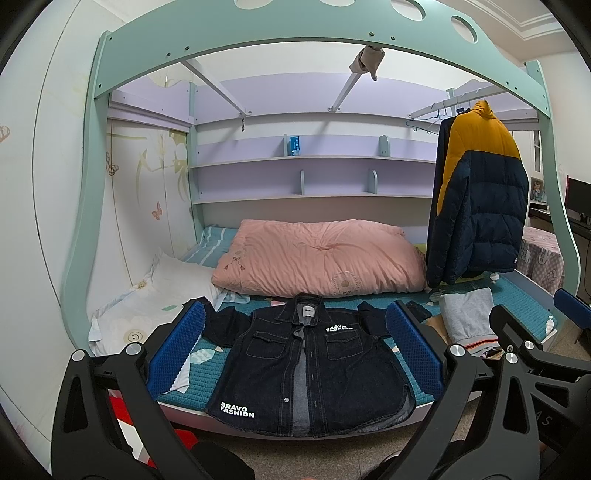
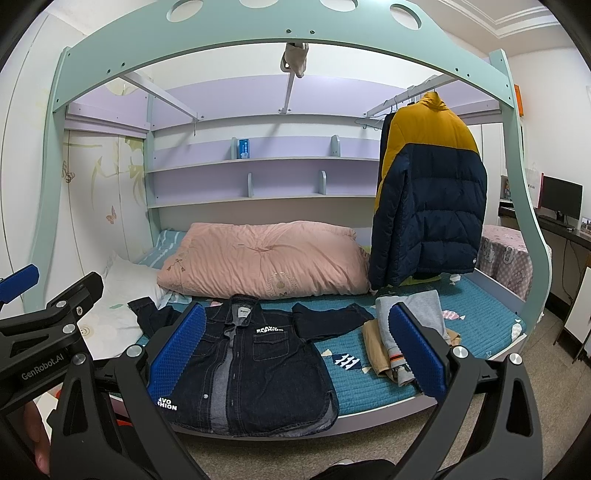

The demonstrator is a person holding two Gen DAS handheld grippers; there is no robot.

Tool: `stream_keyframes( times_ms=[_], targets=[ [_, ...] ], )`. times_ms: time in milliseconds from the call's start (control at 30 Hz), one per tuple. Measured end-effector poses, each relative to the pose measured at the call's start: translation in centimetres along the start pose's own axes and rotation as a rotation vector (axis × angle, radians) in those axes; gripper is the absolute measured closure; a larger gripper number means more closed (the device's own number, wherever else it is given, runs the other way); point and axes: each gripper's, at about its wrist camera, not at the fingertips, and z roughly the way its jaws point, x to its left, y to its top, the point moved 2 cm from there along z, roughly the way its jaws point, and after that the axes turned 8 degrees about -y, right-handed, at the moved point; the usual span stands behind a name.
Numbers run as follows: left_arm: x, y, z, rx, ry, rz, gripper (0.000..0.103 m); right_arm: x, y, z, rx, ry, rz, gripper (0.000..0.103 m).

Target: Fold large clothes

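Observation:
A dark denim jacket (image 1: pixel 310 373) with white "BRAVO FASHION" lettering lies flat, front up, on the near edge of the bed (image 1: pixel 517 314). Its sleeves are spread sideways and its hem hangs slightly over the bed's edge. My left gripper (image 1: pixel 297 314) hovers in front of it, open, with the blue pads (image 1: pixel 181 347) framing the jacket's body and nothing between them. My right gripper (image 2: pixel 297 310) is also open and empty, held a little further right, so the jacket (image 2: pixel 255 369) sits towards its left pad (image 2: pixel 177 350). Neither gripper touches the cloth.
A grey garment (image 2: pixel 413 317) on a khaki one lies folded to the jacket's right. Behind are a pink quilt (image 2: pixel 262 258) and a white pillow (image 1: pixel 147 306). A yellow-and-navy puffer jacket (image 2: pixel 428 199) hangs from a rail at right. The teal bed frame (image 2: pixel 258 22) arches overhead.

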Motion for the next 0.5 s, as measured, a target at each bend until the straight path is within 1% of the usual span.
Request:
stream_keyframes(
  times_ms=[267,400,500],
  targets=[
    [0.4,-0.2,0.3,0.006,0.003,-0.001,0.005,0.6,-0.7,1.0,0.011,0.001,0.001,0.007],
    [1.2,-0.3,1.9,0.026,0.008,0.005,0.005,1.0,-1.1,2.6,0.033,0.006,-0.003,0.007],
    [2.0,-0.7,4.0,0.043,0.004,0.002,0.005,1.6,-1.4,4.3,0.051,0.009,-0.006,0.007]
  ],
)
